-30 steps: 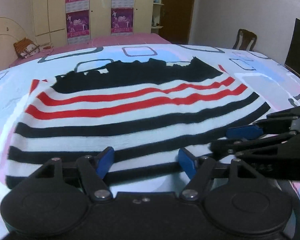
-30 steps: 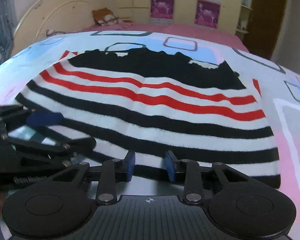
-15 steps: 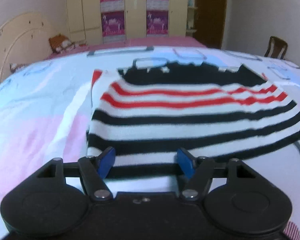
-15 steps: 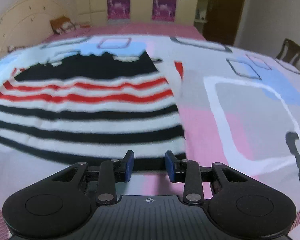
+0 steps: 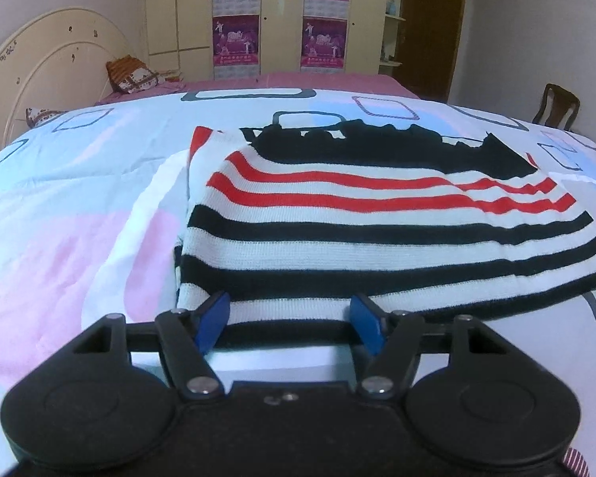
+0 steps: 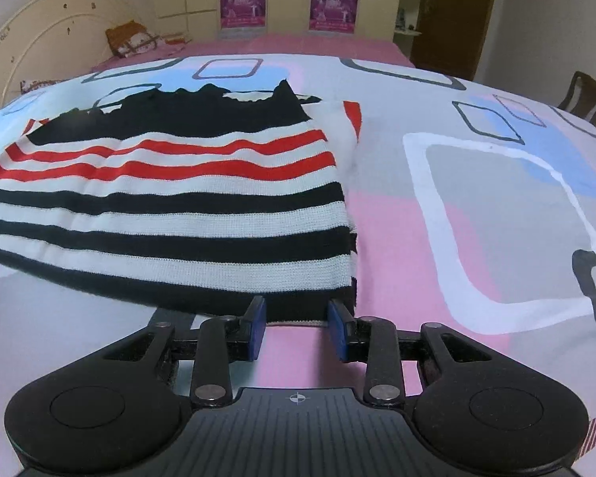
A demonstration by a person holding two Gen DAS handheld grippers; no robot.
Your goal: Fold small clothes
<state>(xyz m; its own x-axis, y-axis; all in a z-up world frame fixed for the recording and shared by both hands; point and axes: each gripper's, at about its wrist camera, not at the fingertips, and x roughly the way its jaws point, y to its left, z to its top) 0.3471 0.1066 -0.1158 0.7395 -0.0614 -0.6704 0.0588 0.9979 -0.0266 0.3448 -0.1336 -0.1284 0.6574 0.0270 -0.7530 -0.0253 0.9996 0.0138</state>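
A knitted garment (image 5: 377, 238) with black, white and red stripes and a black far part lies flat on the bed; the right wrist view shows the same garment (image 6: 178, 206). My left gripper (image 5: 290, 320) is at its near left corner, open, with the black near hem lying between the blue pads (image 5: 214, 316), which do not press on it. My right gripper (image 6: 297, 324) is at the near right corner, open. That corner's hem reaches just between the tips of the right gripper's pads (image 6: 258, 324), over pink sheet.
The bed is covered by a sheet (image 6: 476, 218) printed with pink, blue and grey squares. A cream headboard (image 5: 47, 63) and pillows stand at the far left, wardrobes with posters at the back. A wooden chair (image 5: 558, 109) is at the far right.
Both grippers have slid apart along the near hem, the left one to the left corner and the right one to the right corner. Neither one shows the other in its view any more.
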